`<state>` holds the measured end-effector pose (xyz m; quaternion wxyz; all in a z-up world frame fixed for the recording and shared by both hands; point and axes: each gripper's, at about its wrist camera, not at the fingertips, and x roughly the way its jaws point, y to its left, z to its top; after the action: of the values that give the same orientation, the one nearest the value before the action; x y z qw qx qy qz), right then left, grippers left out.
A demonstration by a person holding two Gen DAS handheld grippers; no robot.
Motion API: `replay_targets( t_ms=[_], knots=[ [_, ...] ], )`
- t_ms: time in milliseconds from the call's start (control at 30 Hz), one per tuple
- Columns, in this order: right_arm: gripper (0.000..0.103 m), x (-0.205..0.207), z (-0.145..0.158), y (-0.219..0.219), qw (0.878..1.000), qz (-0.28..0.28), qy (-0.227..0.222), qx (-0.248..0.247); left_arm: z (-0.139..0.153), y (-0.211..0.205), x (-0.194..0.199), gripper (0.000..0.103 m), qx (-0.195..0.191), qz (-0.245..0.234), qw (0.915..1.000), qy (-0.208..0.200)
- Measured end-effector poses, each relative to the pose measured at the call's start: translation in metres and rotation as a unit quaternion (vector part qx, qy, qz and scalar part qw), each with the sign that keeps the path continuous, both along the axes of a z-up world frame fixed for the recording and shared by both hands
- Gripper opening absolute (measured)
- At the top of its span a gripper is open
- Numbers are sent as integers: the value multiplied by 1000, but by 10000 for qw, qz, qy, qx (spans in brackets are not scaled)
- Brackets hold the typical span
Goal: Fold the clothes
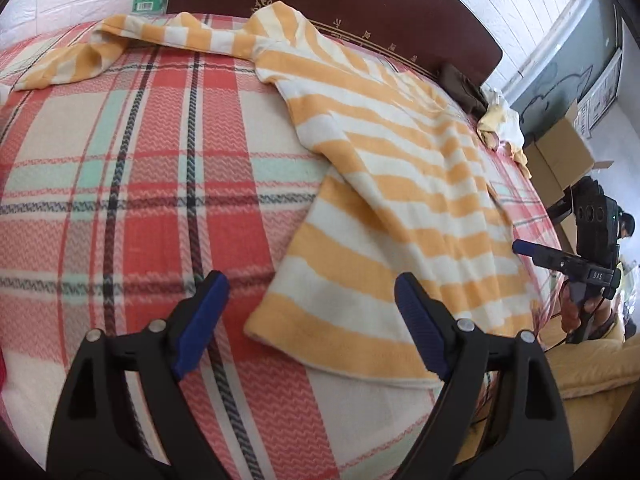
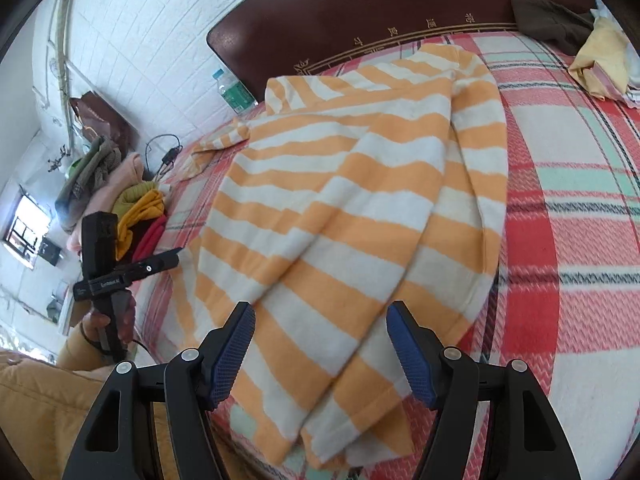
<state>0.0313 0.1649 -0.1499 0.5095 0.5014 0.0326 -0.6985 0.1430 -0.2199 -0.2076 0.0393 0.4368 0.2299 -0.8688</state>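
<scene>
A: Right gripper (image 2: 320, 354)?
B: Jaws apart, empty, above the near hem of the striped top (image 2: 344, 216).
A: The top?
B: Lies on the plaid blanket (image 2: 560, 208), one side folded over, collar end toward the headboard (image 2: 400, 12).
A: Left of the top?
B: Left gripper (image 2: 170, 258) in a hand (image 2: 106, 326); a clothes pile (image 2: 132, 208) behind it.

Plaid blanket (image 1: 160, 168), dark headboard (image 2: 360, 12), cardboard box (image 1: 560, 156), water bottle (image 2: 234, 94).
</scene>
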Motion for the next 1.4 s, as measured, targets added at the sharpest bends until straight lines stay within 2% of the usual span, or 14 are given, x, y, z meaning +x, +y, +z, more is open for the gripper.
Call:
replay_targets(
  t_ms=[200,267,300,333,367,433,567,700,800,867,933,1133,1367,1400],
  knots=[
    [74,18,-10,-6,9992,177,348,126,-1,28,-7,81,-468,-131,9985,-249],
    [74,21,-11,-7,9987,201,454,107,0,34,-7,47,-530,-92,9982,-271],
    [73,22,-11,-6,9986,215,484,75,0,34,-8,37,-504,-33,9983,-288],
    [67,23,-11,-5,9984,222,514,62,-1,33,-8,19,-440,37,9986,-300],
    [59,24,-11,-5,9978,236,615,78,-1,30,-7,15,-320,152,9990,-284],
    [15,25,-11,-5,9958,246,853,202,3,21,-2,12,-76,472,9987,-158],
    [5,18,-3,3,9964,243,811,-24,33,3,25,11,571,961,9918,616],
    [4,3,9,26,9966,-19,796,-187,65,-2,55,11,1117,1067,9802,1241],
    [7,-9,12,41,9971,-211,709,-151,68,7,71,11,1339,884,9787,1281],
    [11,-15,11,49,9973,-329,645,-94,56,20,73,11,1233,665,9847,1033],
    [47,-16,6,52,9973,-401,621,32,39,29,72,12,881,629,9921,627],
    [64,-10,0,59,9980,-386,504,-44,6,15,79,12,964,1022,9897,283],
    [63,4,-15,30,9979,-98,628,129,19,3,79,15,776,1171,9891,444],
    [45,4,-15,30,9979,-81,628,121,19,2,80,15,784,1199,9886,457]
  ],
)
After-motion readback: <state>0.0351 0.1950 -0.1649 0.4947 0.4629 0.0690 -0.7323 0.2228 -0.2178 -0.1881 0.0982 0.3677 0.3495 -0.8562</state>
